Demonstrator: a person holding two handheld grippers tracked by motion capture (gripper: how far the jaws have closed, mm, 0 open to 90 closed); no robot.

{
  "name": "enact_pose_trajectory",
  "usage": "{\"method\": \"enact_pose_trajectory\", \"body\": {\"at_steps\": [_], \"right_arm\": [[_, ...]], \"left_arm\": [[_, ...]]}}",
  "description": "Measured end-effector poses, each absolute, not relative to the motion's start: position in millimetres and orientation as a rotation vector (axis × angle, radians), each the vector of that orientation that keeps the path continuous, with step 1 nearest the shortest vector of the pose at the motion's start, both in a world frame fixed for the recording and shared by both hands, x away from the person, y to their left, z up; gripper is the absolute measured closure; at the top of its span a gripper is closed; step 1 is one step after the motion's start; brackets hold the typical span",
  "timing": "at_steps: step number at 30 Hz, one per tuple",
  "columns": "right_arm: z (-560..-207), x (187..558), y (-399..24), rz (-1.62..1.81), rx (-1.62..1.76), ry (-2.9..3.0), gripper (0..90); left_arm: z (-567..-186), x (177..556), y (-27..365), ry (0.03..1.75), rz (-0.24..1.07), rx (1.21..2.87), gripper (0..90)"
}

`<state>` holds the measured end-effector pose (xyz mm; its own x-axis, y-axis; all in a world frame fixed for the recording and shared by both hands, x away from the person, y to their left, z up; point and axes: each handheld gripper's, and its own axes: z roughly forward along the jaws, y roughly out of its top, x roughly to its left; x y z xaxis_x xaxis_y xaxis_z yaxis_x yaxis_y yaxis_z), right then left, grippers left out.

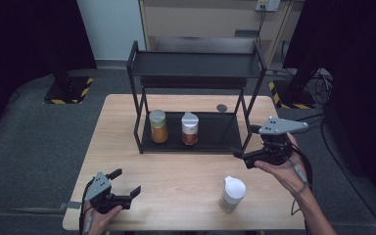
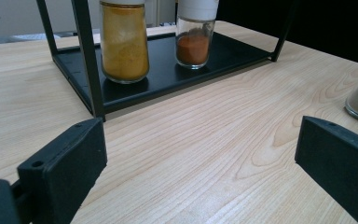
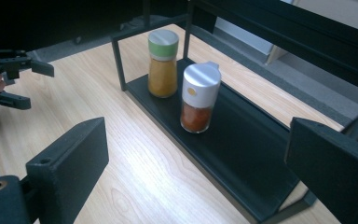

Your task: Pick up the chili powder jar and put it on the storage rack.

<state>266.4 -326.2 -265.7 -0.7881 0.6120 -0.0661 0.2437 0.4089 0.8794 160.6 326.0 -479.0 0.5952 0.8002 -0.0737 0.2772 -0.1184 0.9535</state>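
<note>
Jars are going onto the rack (image 1: 196,139), as I read it: two stand on its bottom shelf, a green-capped one (image 1: 158,126) of yellow powder and, just beside it, a white-capped one (image 1: 190,129) of red-orange powder. A third jar (image 1: 232,194), white-capped with grey-brown powder low in it, waits on the desk (image 1: 176,176) in front of the rack, near my right hand. My right gripper (image 1: 240,154) hangs by the rack's right front post, jaws wide and empty, pointing toward the shelf. My left gripper (image 1: 126,182) rests low at the desk's near left corner, also wide open with nothing between its jaws. Next, I judge, the right gripper must swing back to the third jar, straddle its glass body below the cap, close, and carry it upright to the free shelf space right of the red one.
</note>
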Motion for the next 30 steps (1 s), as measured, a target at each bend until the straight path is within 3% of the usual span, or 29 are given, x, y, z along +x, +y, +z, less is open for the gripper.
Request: {"method": "enact_pose_trajectory", "body": {"at_steps": [12, 30], "right_arm": [[-296, 222, -357, 1.357, 0.776, 2.198, 6.5], [-363, 189, -395, 1.438, 0.901, 2.087, 5.6]], "left_arm": [[-479, 160, 326, 0.904, 0.568, 1.677, 1.0], [-479, 159, 327, 0.904, 0.579, 1.676, 1.0]]}}
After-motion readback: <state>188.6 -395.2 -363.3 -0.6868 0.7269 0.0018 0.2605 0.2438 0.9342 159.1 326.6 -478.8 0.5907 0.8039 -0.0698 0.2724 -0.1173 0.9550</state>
